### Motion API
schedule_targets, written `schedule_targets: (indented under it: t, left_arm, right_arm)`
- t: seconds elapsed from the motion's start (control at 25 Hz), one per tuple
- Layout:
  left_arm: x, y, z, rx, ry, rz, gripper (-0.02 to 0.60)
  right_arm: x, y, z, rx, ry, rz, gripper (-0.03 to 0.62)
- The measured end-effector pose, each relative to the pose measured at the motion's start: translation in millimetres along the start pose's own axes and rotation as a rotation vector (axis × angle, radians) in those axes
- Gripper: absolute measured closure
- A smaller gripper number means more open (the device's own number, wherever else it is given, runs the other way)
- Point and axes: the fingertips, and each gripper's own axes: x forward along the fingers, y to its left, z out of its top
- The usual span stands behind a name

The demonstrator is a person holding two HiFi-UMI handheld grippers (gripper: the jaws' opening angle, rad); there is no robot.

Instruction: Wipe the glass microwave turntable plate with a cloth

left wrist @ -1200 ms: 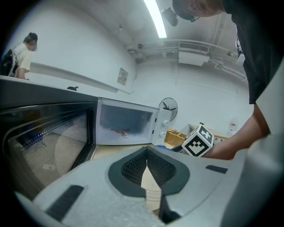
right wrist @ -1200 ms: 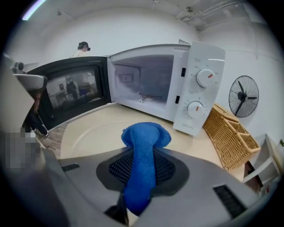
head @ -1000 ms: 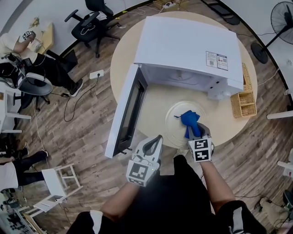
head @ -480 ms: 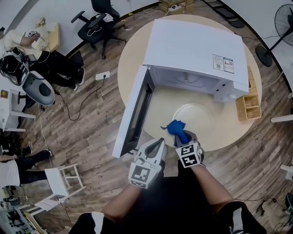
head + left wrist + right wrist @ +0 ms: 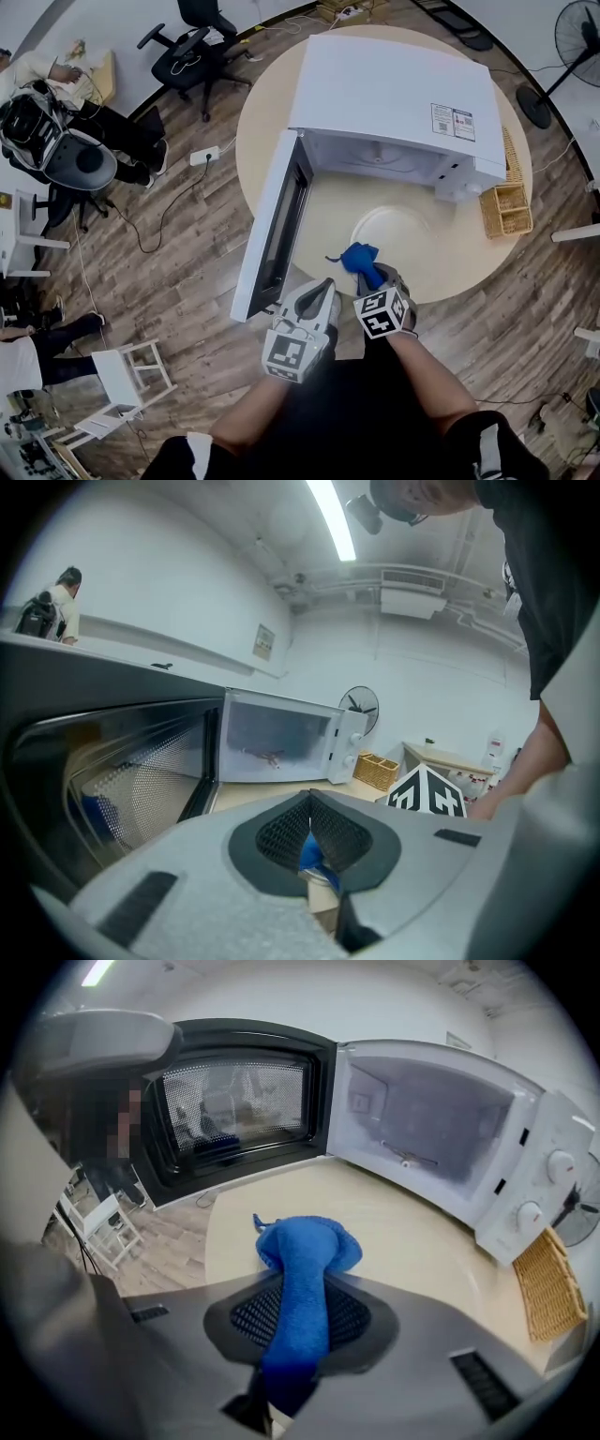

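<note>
Head view shows a white microwave on a round table, its door swung wide to the left. The glass plate lies flat on the table just in front of the oven's mouth. The right gripper is clamped on a blue cloth – the bunched end sticks out past the jaws and sits over the plate's near-left rim, though I cannot tell whether it touches the glass. From the right gripper view the cloth runs as a thick roll between the two pads, pinched tight, with its loose head spread out beyond the right gripper above the table. The left gripper is held just beside the right one, off the table's near edge, pointing toward the door's lower corner. In the left gripper view its jaws meet at the tips with nothing gripped – a sliver of blue shows through the gap lower down. A wicker basket stands to the right of the microwave.
</note>
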Motion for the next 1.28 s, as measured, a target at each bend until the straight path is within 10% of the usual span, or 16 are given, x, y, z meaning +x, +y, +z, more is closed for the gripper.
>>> schedule_targets:
  t: [1.28]
  left_arm:
    - [24.2,-31.9,21.0,0.058,-0.022,-0.124,0.575]
  right_arm:
    - [-54.1,-125.3,-89.6,0.174,0.122,-0.28,0.511]
